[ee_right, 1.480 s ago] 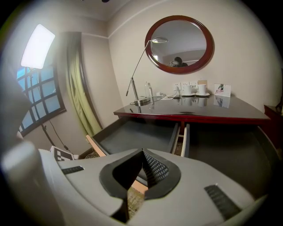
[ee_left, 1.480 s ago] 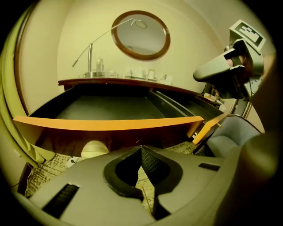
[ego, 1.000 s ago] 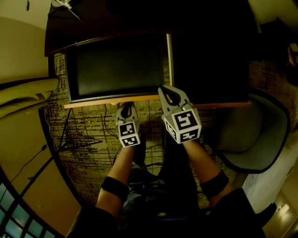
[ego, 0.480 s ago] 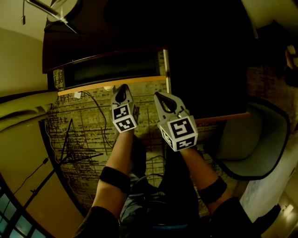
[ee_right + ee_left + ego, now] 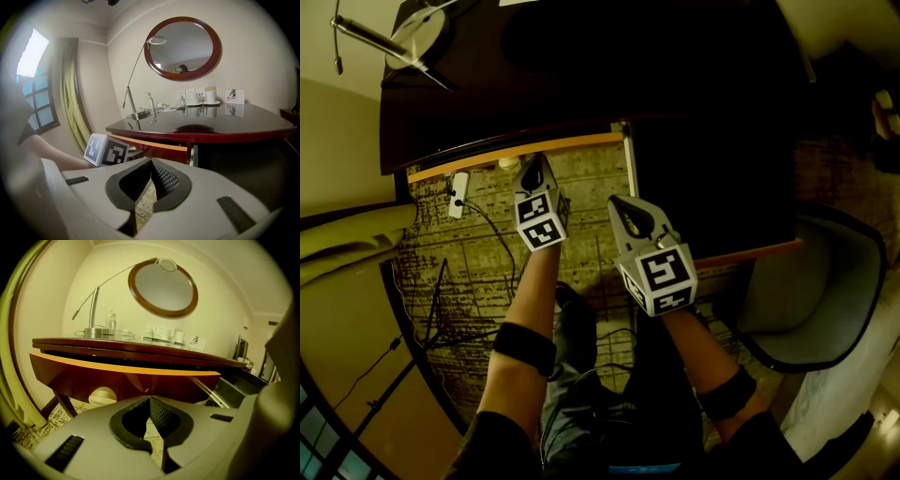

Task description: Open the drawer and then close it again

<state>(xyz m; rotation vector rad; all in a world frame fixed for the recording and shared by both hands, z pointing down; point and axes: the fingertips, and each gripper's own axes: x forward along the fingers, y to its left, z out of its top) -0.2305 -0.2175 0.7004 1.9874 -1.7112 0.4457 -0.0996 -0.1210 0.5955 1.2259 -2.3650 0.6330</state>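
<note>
Hovering at the drawer (image 5: 525, 150) front, the left claw (image 5: 535, 162) has its jaws together w/ nothing btwn them. Its tip sits just beside the pale round knob (image 5: 508, 163); whether it actually touches the wood can't be told. In the left gripper view the knob (image 5: 102, 396) lies low & left of the pinched tips, w/ the drawer front right ahead. The right claw (image 5: 617, 201) is likewise pinched together & empty, held back over the carpet (image 5: 487, 244), apart from the drawer's right end.

The drawer sits under the dark wood table (image 5: 581, 84), out only a little: its orange top edge shows as a thin strip past the table rim, so prob. nearly home.

Handling, as a judgement: a solid wood box, stiff, some weight, running on slides. The front is wide & curved, so force far off centre could rack & jam it. The knob is approx mid-front, so work there. Pulling needs the pads clamped on the knob, which is small, round, smooth-looking & may slip. Pushing needs only closed tips on the front beside it, eased at the end so the lamp (image 5: 139, 113) & cups (image 5: 211, 97) aren't jolted.
</note>
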